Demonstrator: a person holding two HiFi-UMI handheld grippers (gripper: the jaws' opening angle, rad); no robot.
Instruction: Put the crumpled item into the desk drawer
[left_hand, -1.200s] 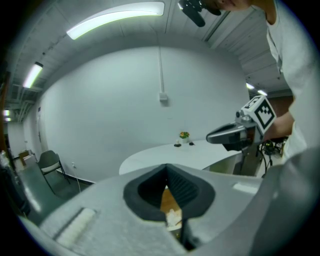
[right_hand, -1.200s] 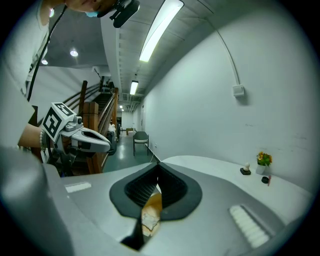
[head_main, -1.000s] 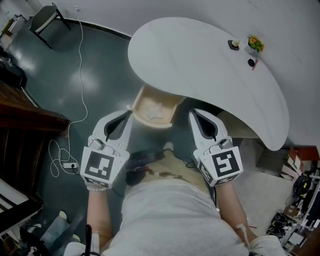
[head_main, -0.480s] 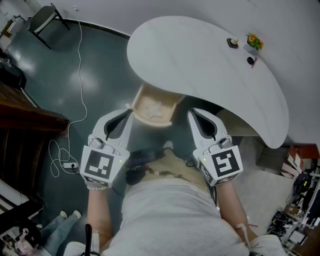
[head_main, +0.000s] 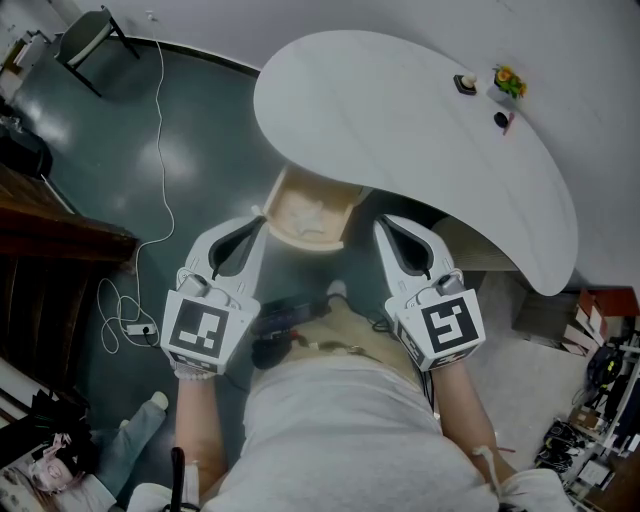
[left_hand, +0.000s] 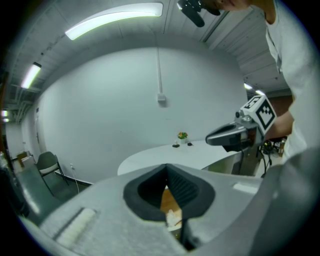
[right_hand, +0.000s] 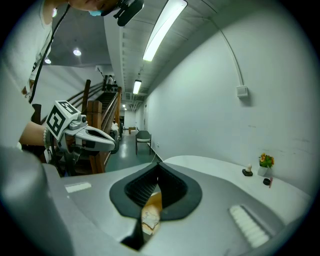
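Under the white curved desk top (head_main: 400, 110) a wooden drawer (head_main: 287, 205) stands pulled out. A crumpled white item (head_main: 312, 222) lies inside it. My left gripper (head_main: 257, 220) hangs just left of the drawer's near edge, shut and empty. My right gripper (head_main: 384, 226) hangs to the drawer's right, also shut with nothing in it. In the left gripper view, the left gripper (left_hand: 166, 166) frames the drawer (left_hand: 169, 199) and crumpled item (left_hand: 173, 218) through its jaw gap. In the right gripper view, the right gripper (right_hand: 158, 165) does the same with drawer (right_hand: 154, 201) and item (right_hand: 149, 219).
On the desk's far end stand a small potted plant (head_main: 510, 85) and two dark bits (head_main: 467, 88). A chair (head_main: 92, 36) and a white cable (head_main: 160, 150) are on the floor at left, beside dark wooden furniture (head_main: 55, 245). Someone's leg (head_main: 135, 440) shows at lower left.
Both grippers and the drawer stay almost where they were. The bystander's leg at the lower left has shifted.
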